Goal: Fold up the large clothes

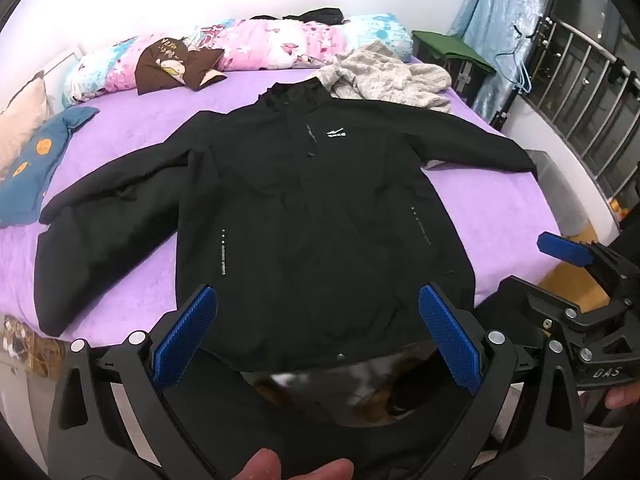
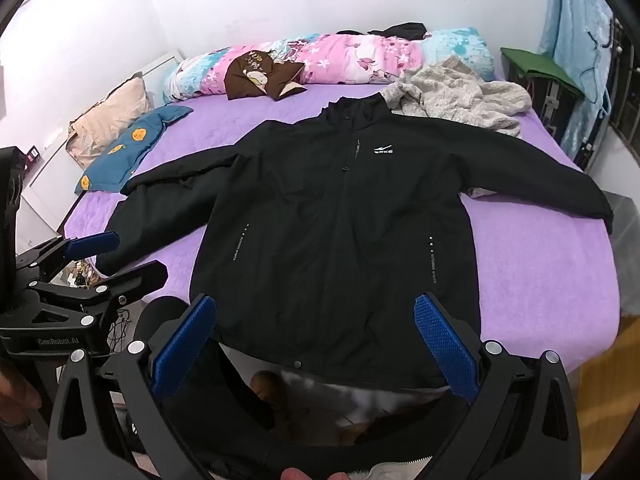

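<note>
Across the middle of the purple bed (image 2: 540, 280), front side up: one black jacket (image 2: 344, 232), zipped, collar toward the far edge, hem at the near edge and hanging slightly over it, both sleeves spread outward toward the bed's left and right sides. Left gripper (image 1: 316, 332): jaws spread wide, nothing between the blue pads, poised above the hem. Right gripper (image 2: 316, 336): likewise released and empty, above the same hem, just beside the left one. Far edge of bed: floral quilt (image 2: 340, 56), grey fleece garment (image 2: 460, 96) touching the jacket's shoulder, brown cushion (image 2: 260, 76); blue pillow (image 2: 132, 148) near the left side. Step in hand, by judgement: garment laid out flat, folding not yet begun. Next move likely calls for pinching a sleeve or side edge and carrying it across the body toward the zip line.
</note>
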`<state>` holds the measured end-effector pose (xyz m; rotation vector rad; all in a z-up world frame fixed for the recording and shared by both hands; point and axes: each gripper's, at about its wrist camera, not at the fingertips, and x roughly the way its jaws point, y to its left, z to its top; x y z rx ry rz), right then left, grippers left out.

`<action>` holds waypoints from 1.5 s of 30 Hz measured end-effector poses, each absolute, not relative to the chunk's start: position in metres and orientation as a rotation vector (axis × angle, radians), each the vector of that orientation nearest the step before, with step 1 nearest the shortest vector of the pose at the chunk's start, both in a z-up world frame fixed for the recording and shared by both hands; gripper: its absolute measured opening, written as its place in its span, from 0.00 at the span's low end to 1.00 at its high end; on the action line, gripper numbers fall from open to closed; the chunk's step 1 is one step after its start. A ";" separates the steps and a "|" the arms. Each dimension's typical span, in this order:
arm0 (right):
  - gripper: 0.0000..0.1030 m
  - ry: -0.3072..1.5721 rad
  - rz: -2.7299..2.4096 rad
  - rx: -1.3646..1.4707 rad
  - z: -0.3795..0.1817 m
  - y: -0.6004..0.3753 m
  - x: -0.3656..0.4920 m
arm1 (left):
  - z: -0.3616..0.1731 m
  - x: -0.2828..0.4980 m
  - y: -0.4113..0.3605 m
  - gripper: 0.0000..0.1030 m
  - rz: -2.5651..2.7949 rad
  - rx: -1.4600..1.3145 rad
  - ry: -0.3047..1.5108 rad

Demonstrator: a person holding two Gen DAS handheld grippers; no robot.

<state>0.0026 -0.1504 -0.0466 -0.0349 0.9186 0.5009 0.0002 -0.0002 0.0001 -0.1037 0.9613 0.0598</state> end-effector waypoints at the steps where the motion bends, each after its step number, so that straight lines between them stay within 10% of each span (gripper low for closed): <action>1: 0.95 0.919 0.501 -0.037 -0.047 -0.150 0.002 | 0.000 0.001 0.000 0.94 0.060 -0.103 0.963; 45: 0.95 0.906 0.510 -0.059 -0.041 -0.144 -0.004 | -0.003 -0.002 0.005 0.94 0.060 -0.113 0.955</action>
